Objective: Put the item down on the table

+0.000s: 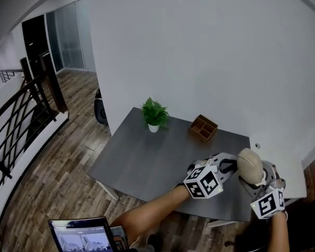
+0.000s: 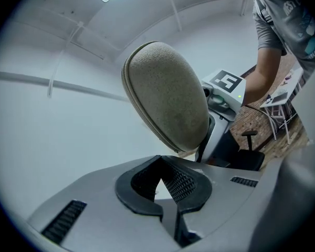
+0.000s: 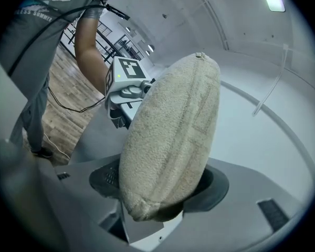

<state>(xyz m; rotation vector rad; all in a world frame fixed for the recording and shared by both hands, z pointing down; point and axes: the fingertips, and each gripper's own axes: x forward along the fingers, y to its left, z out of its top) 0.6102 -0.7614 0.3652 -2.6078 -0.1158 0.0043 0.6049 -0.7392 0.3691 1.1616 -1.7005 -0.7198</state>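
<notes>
Head view, nearest first: a tablet screen (image 1: 82, 236) sits at the bottom left edge, and beside it a bare forearm (image 1: 149, 214) reaches toward the left claw (image 1: 227, 165), which carries a cube with square markers. Just right of it is the right claw (image 1: 257, 182), with its own marker cube on the near side. It grips the beige plush item (image 1: 250, 166), an oval, seamed pad that stands up out of the claw. The item hangs over the near right corner of the grey surface (image 1: 147, 164), held off it, not lying on it.

The right gripper view shows both jaws pressed against the lower end of the item (image 3: 170, 140), one on each side, with the rest of the pad rising out past them. The left gripper view shows the left claw (image 2: 160, 166) closed, its ribbed pads meeting at the tips with nothing between them; the item (image 2: 168, 96) is just beyond, apart from those pads.

Farther back on the surface, a small wooden box (image 1: 203, 127) with compartments stands at the far right, and a little green plant (image 1: 154, 114) in a white pot stands left of it, both near the white wall (image 1: 199, 46). A wooden floor (image 1: 58, 156) and a dark railing (image 1: 16, 119) are to the left.
</notes>
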